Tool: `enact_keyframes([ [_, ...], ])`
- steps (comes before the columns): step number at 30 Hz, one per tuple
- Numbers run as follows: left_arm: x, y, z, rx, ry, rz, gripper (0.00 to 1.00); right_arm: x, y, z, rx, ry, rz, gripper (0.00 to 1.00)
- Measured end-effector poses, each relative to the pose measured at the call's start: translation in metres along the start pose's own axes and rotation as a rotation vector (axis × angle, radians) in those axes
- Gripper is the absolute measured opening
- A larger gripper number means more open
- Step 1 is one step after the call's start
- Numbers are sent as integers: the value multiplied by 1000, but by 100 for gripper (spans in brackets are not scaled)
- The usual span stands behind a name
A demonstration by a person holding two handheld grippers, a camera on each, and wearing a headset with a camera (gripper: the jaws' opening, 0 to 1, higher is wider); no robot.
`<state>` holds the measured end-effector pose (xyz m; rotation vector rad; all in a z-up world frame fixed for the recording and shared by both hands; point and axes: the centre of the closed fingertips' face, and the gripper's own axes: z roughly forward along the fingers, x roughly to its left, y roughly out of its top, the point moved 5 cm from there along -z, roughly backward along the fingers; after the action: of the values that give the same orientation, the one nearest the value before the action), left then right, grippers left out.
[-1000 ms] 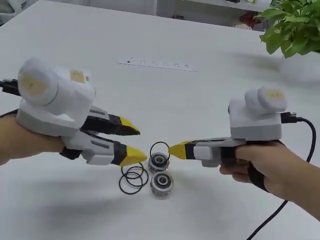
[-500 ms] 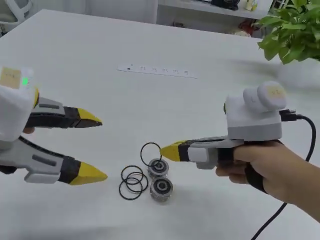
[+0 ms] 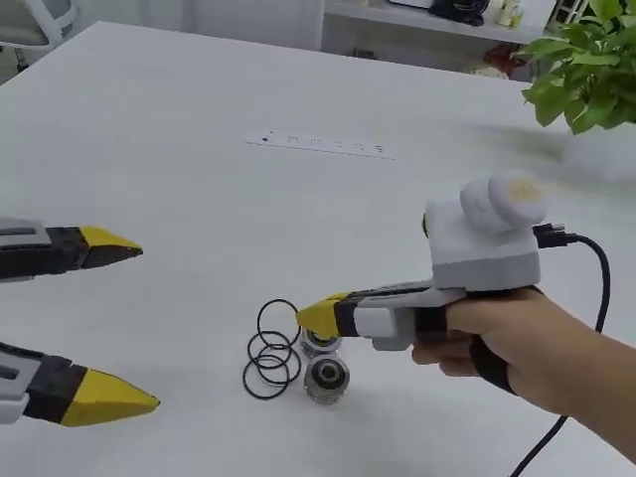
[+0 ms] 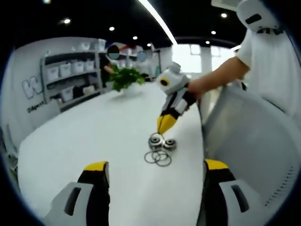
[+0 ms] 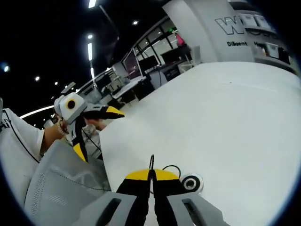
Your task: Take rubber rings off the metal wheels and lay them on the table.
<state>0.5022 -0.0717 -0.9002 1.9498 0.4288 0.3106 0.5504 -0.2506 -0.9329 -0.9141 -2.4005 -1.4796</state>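
**Operator:** What is my right gripper doing?

**Inspector:** Your right gripper (image 3: 316, 316) is at centre frame in the head view, with its jaws closed tip to tip. A rubber ring (image 3: 260, 318) is pinched between them and stands up off the counter (image 3: 199, 119) just left of the tips. Your right gripper view agrees: a thin black line rises from the seam between the closed jaws. I cannot tell whether that ring is fully clear of the wheel beneath it.

**Operator:** And the wheels?

**Inspector:** There are two, close together. The far wheel (image 3: 320, 345) lies directly under your right gripper's tips and is partly hidden by them. The near wheel (image 3: 328, 378) sits just below it in the frame, hub facing up.

**Operator:** Any rings on the counter?

**Inspector:** Yes. The loose rings (image 3: 268, 363) lie flat and overlapping, just left of the near wheel. I cannot count them with certainty.

**Operator:** My left gripper?

**Inspector:** Your left gripper (image 3: 114, 323) is at the left edge of the frame. Its jaws are spread wide and hold nothing, well apart from the wheels.

**Operator:** Anything else to record?

**Inspector:** A power strip (image 3: 318, 144) lies at upper centre and a plant (image 3: 586, 60) stands at upper right. A cable (image 3: 596, 298) trails from your right gripper.
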Motion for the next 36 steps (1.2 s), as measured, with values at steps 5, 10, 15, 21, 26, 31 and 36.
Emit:
enact_keyframes([
  [5, -8, -18, -9, 1, 30, -53, 82, 3, -4, 11, 31, 18, -6, 0],
  [10, -10, -26, -20, -3, 75, -103, 83, 0, -13, 17, 68, 21, -13, 0],
  [15, -11, -30, -32, -3, 122, -128, 83, -7, -24, 22, 115, 12, -14, 0],
  [21, -9, -30, -40, -27, 167, -147, 82, -15, -30, 23, 143, -22, -18, 0],
  [26, -10, -29, -43, -33, 183, -154, 83, -20, -32, 22, 162, -58, -34, 0],
  [31, -10, -29, -44, -35, 193, -148, 83, -21, -32, 19, 167, -74, -56, 3],
  [36, -8, -28, -46, -43, 202, -150, 83, -22, -30, 16, 161, -82, -65, 5],
])
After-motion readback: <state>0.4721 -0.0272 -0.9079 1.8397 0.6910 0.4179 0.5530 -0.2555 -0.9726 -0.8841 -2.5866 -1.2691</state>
